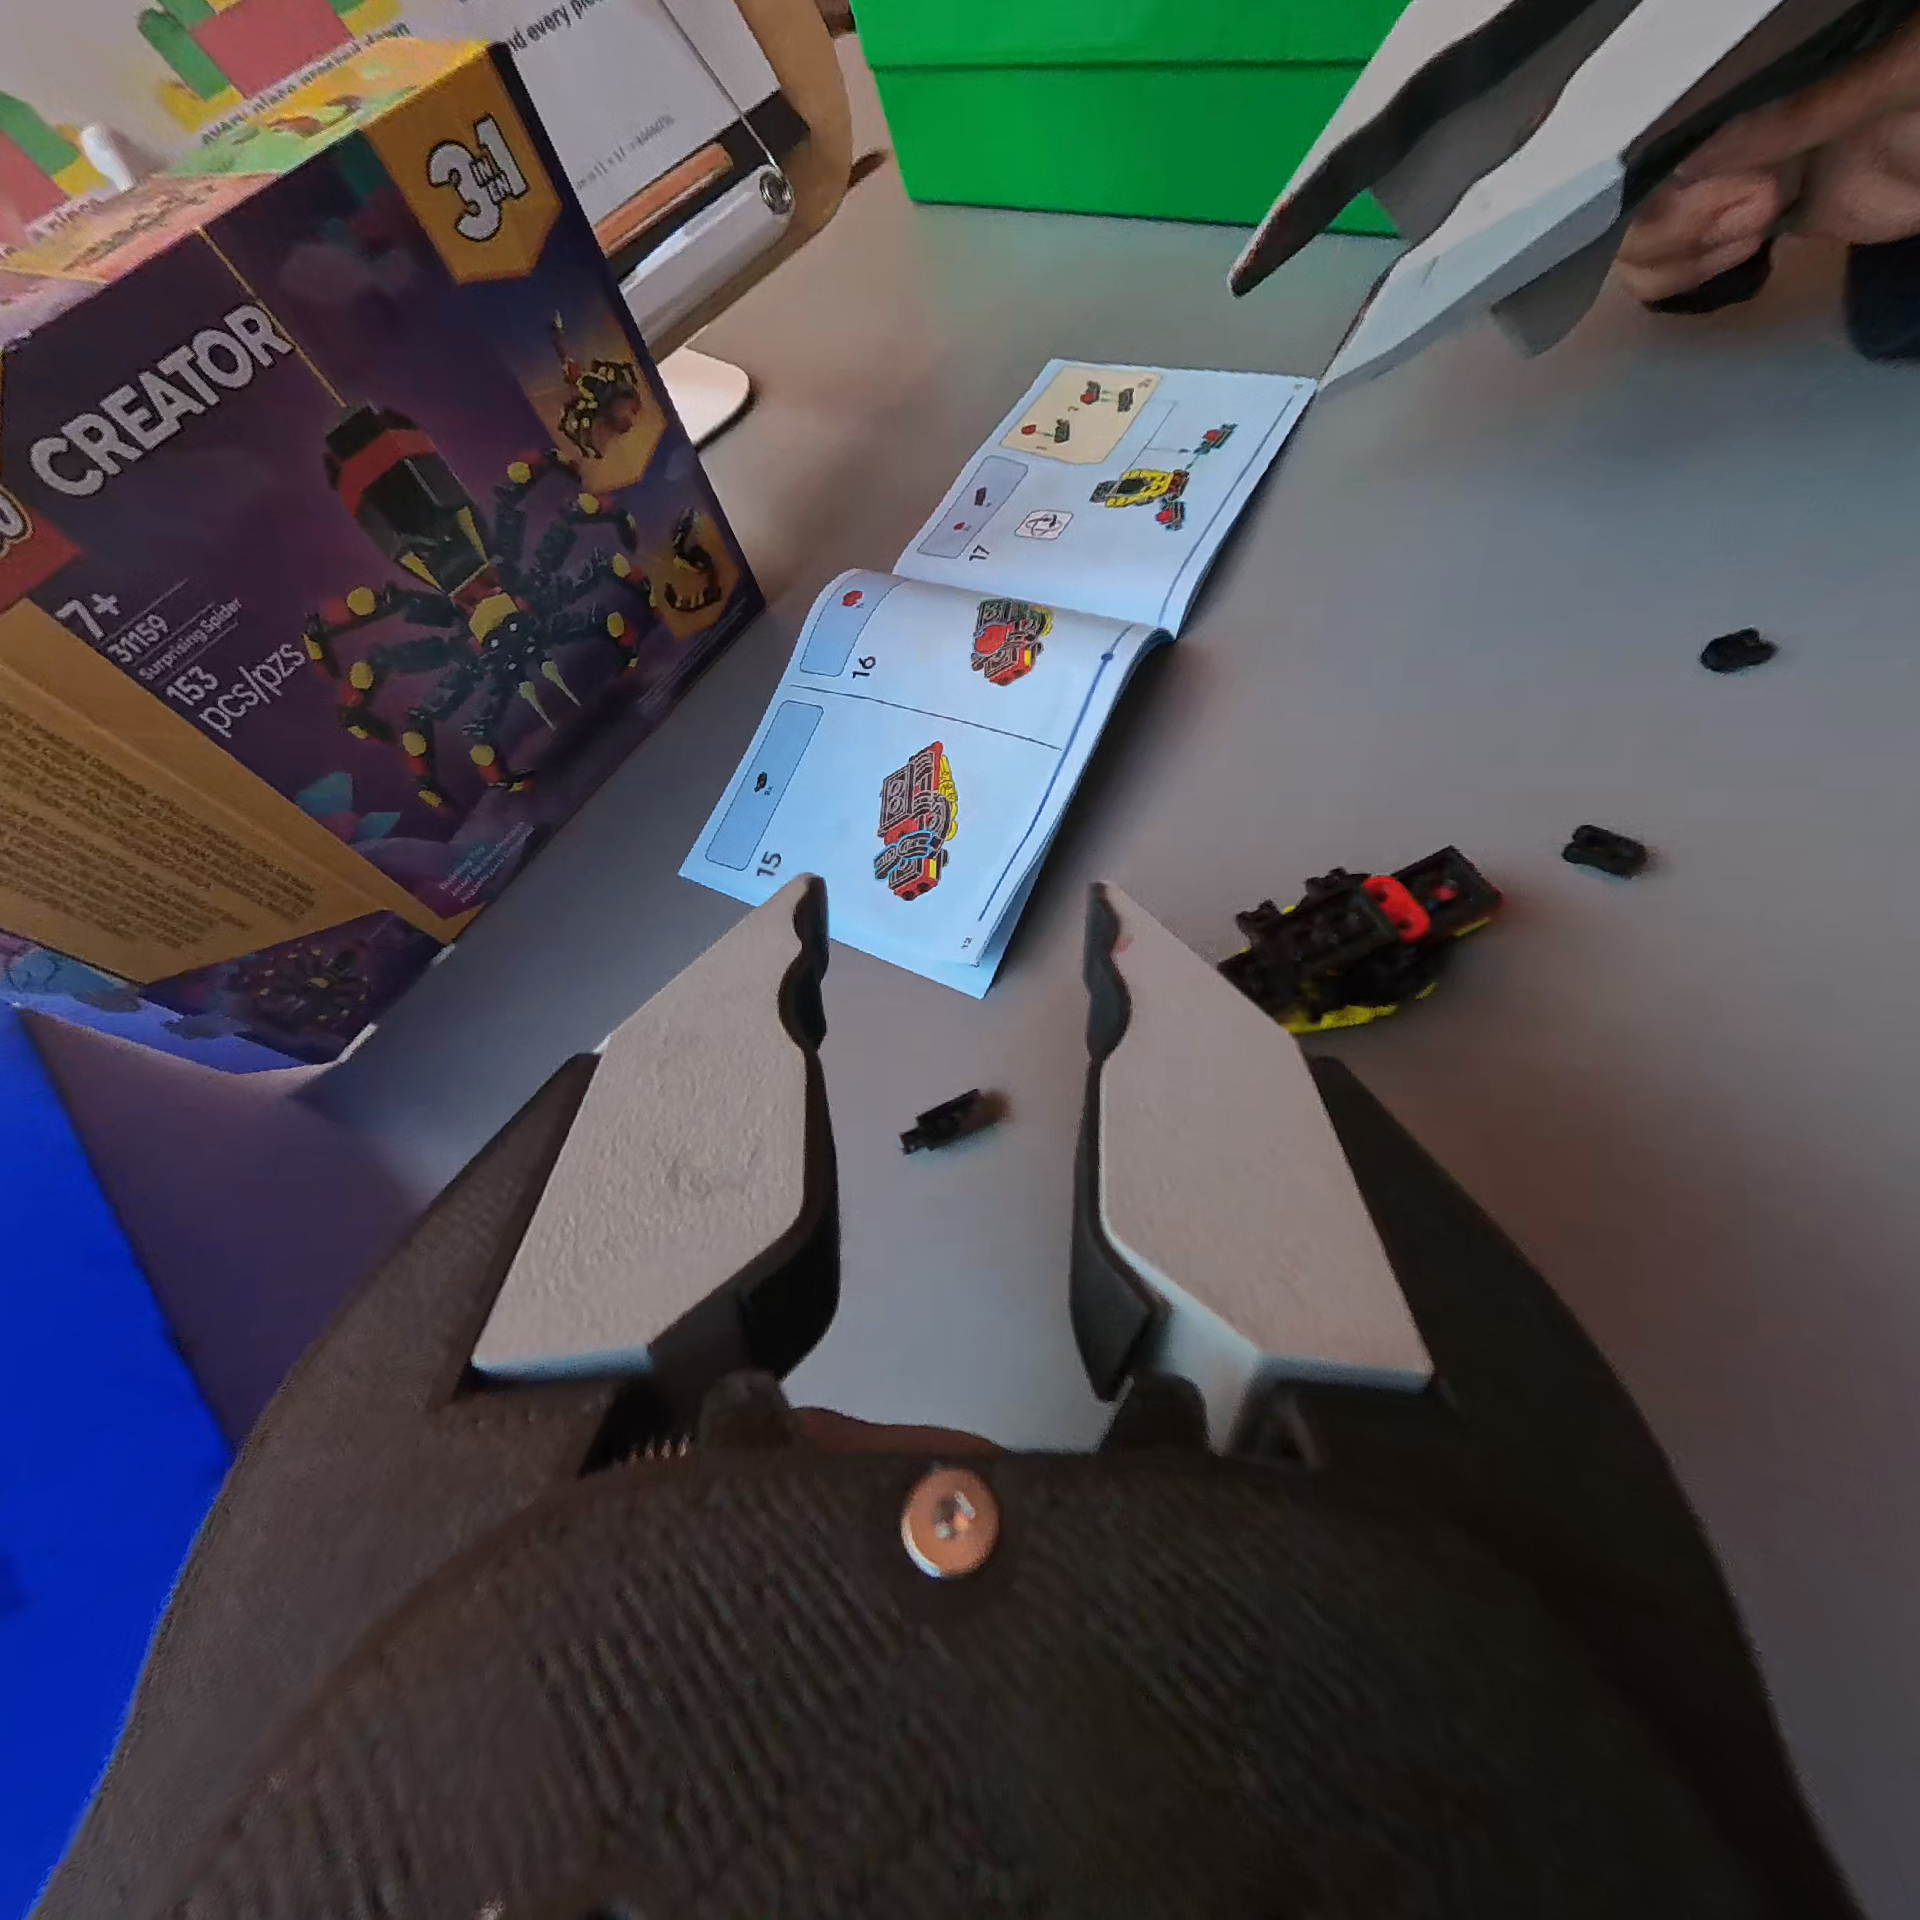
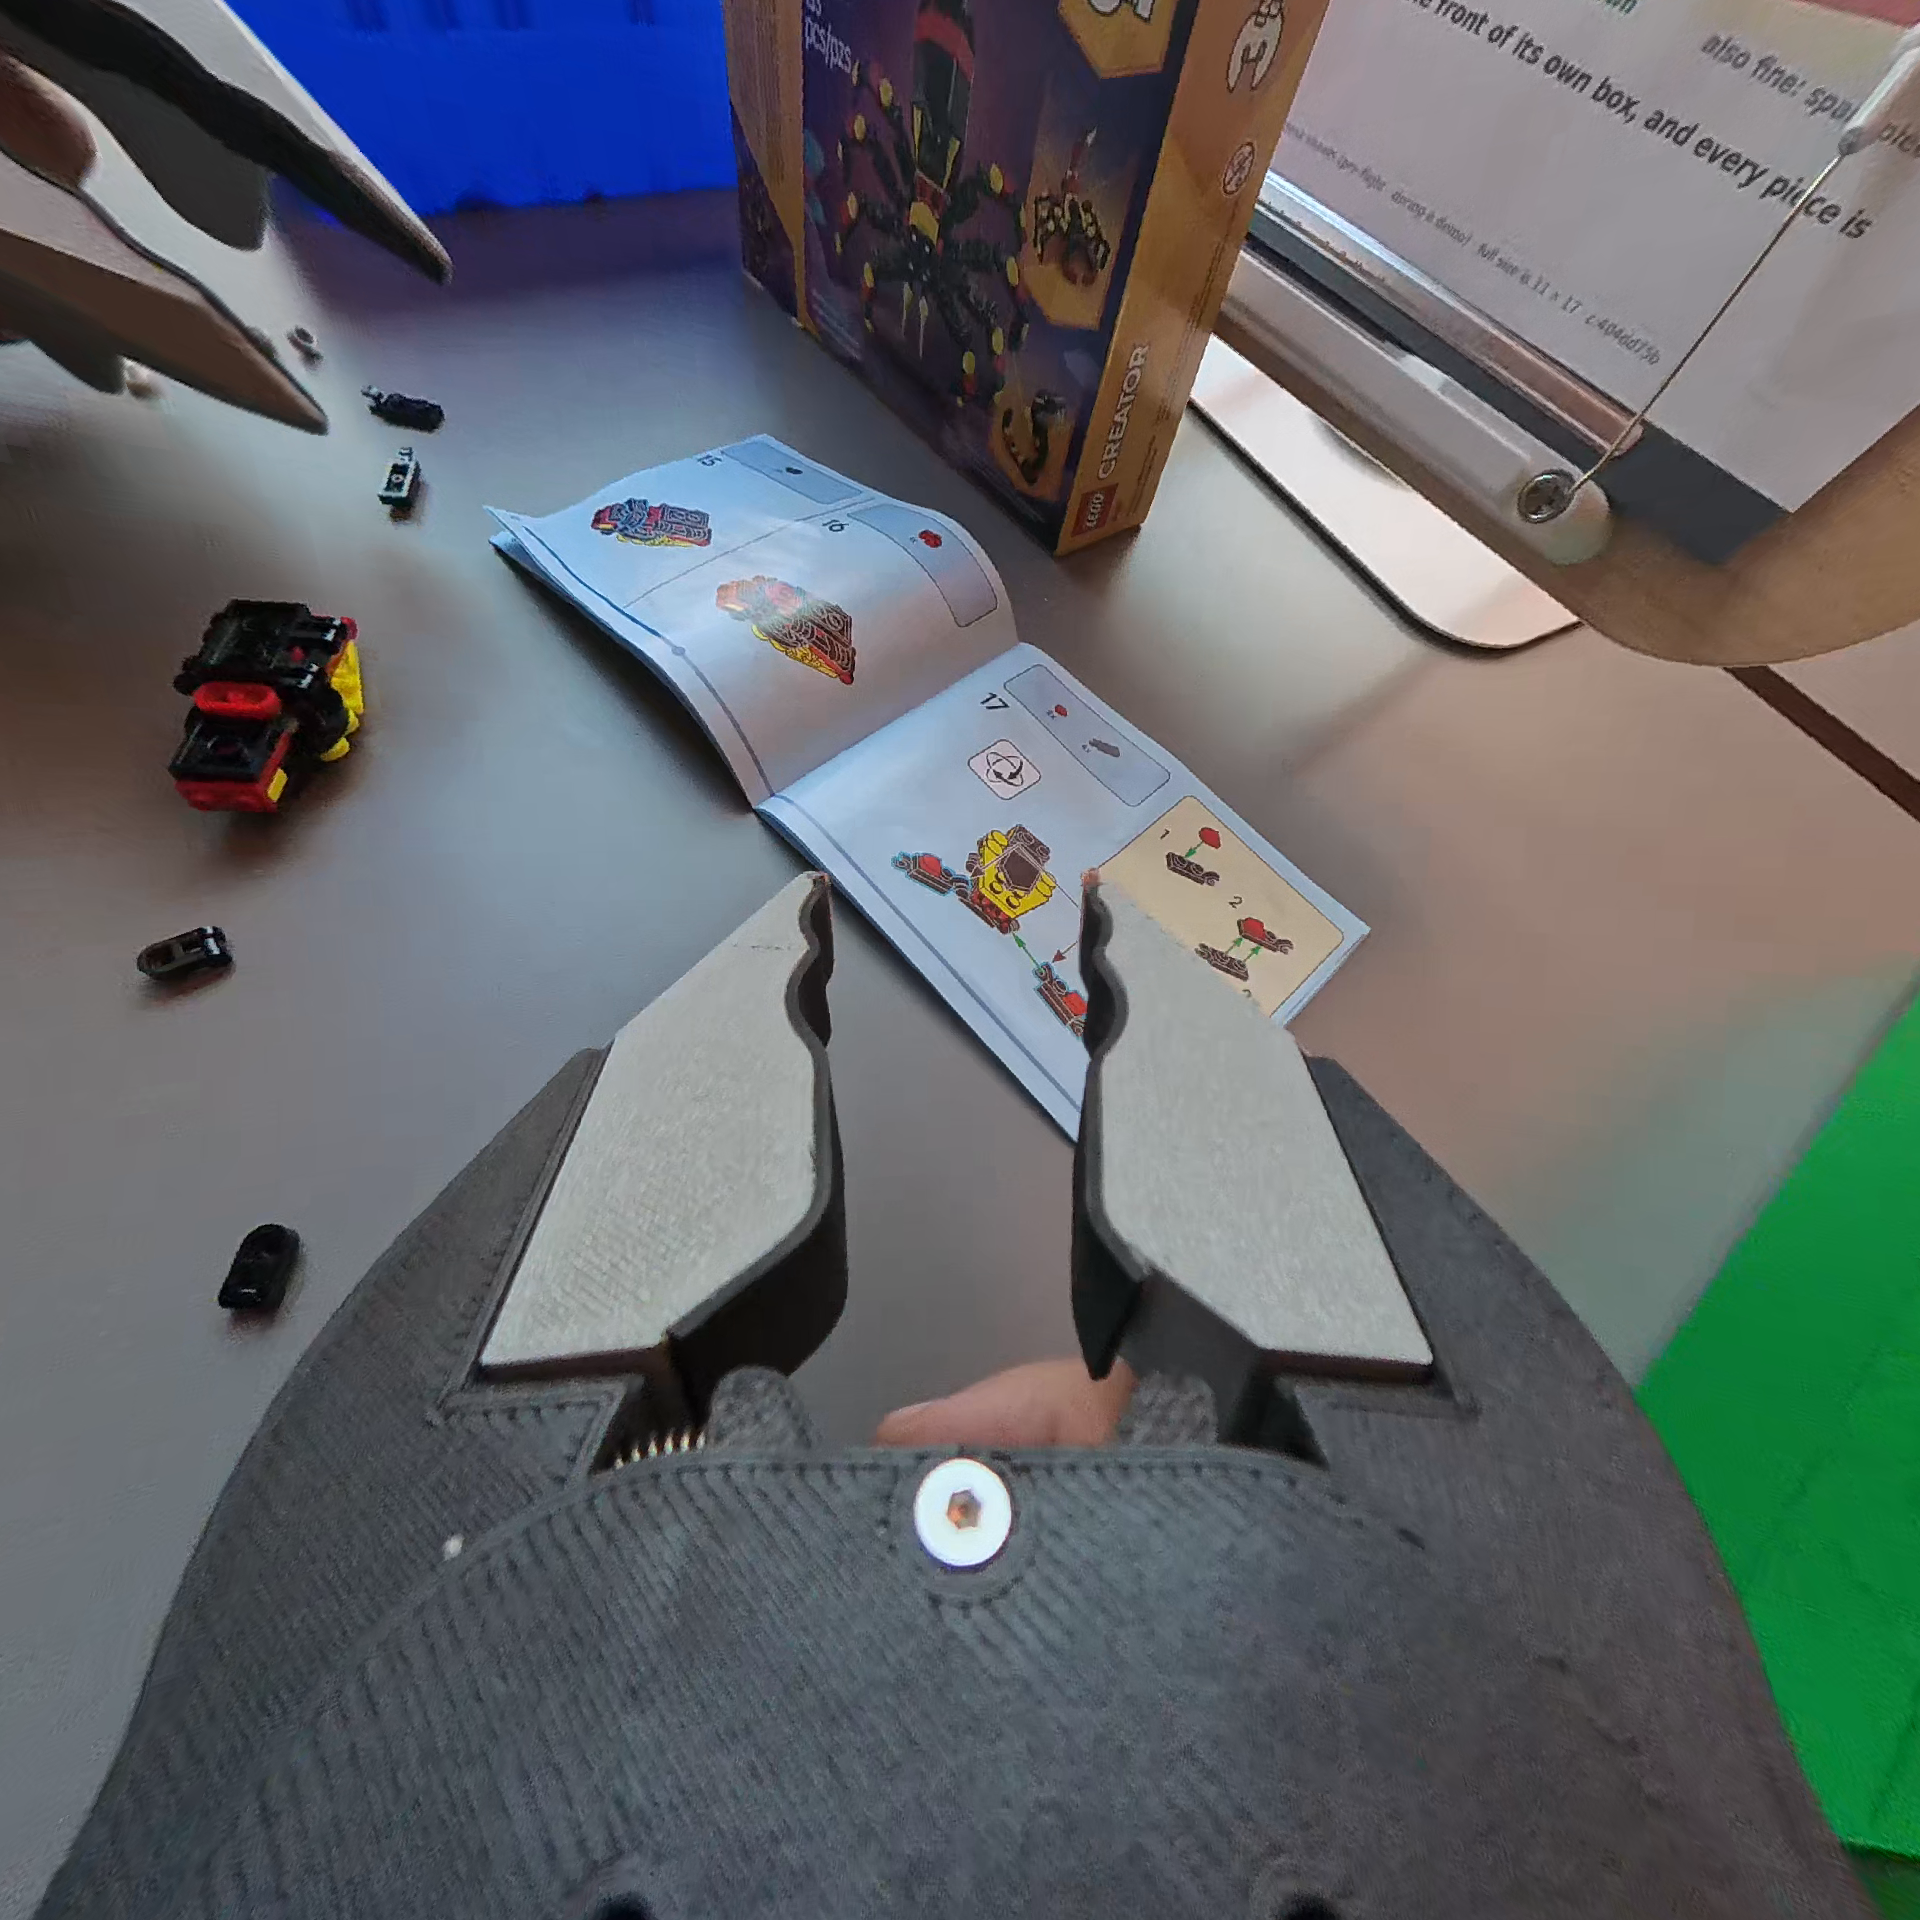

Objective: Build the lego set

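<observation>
A partly built black, red and yellow lego model [image 1: 1361, 935] lies on the grey table, right of my left gripper [image 1: 954, 899]; it also shows in the right wrist view [image 2: 268, 701]. My left gripper is open and empty, above a small black piece [image 1: 951, 1120] that lies on the table between its fingers. Two more black pieces [image 1: 1605, 850] [image 1: 1737, 650] lie farther right. My right gripper [image 2: 954, 896] is open and empty, over the near corner of the open instruction booklet [image 2: 862, 707]. Several small black pieces [image 2: 185, 951] [image 2: 260, 1265] [image 2: 400, 480] lie to its left.
The purple and yellow lego box [image 1: 312, 561] stands at the left, also seen in the right wrist view [image 2: 987, 239]. The booklet [image 1: 997, 665] lies in the middle. A green bin [image 1: 1122, 104] is at the back, a blue bin [image 1: 73, 1455] near left. A display stand [image 2: 1455, 364] stands behind the box.
</observation>
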Tool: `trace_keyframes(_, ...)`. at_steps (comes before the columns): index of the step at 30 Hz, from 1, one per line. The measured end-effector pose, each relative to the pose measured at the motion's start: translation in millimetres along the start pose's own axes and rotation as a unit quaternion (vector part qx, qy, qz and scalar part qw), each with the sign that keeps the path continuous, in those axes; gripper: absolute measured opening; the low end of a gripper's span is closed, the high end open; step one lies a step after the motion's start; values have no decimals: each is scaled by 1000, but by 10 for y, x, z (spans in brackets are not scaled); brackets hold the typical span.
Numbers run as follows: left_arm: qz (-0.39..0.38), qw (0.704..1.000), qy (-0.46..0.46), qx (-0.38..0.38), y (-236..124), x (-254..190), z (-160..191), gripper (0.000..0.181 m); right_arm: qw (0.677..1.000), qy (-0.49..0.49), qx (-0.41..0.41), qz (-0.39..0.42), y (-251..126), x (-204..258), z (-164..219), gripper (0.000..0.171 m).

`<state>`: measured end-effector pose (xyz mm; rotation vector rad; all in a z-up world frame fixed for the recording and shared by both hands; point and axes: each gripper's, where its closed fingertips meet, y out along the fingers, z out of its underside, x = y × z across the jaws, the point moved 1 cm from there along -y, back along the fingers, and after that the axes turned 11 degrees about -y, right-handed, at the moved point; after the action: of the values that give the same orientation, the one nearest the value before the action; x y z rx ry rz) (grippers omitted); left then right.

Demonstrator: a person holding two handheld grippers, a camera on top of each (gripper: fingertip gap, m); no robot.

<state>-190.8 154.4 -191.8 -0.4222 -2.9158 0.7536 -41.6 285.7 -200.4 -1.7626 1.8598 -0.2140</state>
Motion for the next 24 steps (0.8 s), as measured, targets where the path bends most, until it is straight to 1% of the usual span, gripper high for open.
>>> trace_keyframes(5,0,994,94,62,27,98,-82,49,1000,-1,-10,-8,-32,-44,-22,45)
trace_keyframes(7,22,990,109,81,65,129,-82,48,1000,2,-14,-16,-32,-35,-20,44)
trace_keyframes(11,77,985,110,106,199,77,-25,50,1000,8,-20,-21,-29,-39,-24,45)
trace_keyframes(15,78,982,115,128,332,98,150,49,1000,15,-24,-7,-71,-124,-19,45)
trace_keyframes(17,78,981,124,131,346,105,226,45,999,32,-33,-9,-100,-154,-25,45)
trace_keyframes(20,103,979,108,136,392,39,298,43,998,49,-39,-13,-112,-180,-9,45)
trace_keyframes(24,107,982,92,128,421,78,296,39,998,49,-25,-18,-70,-160,68,45)
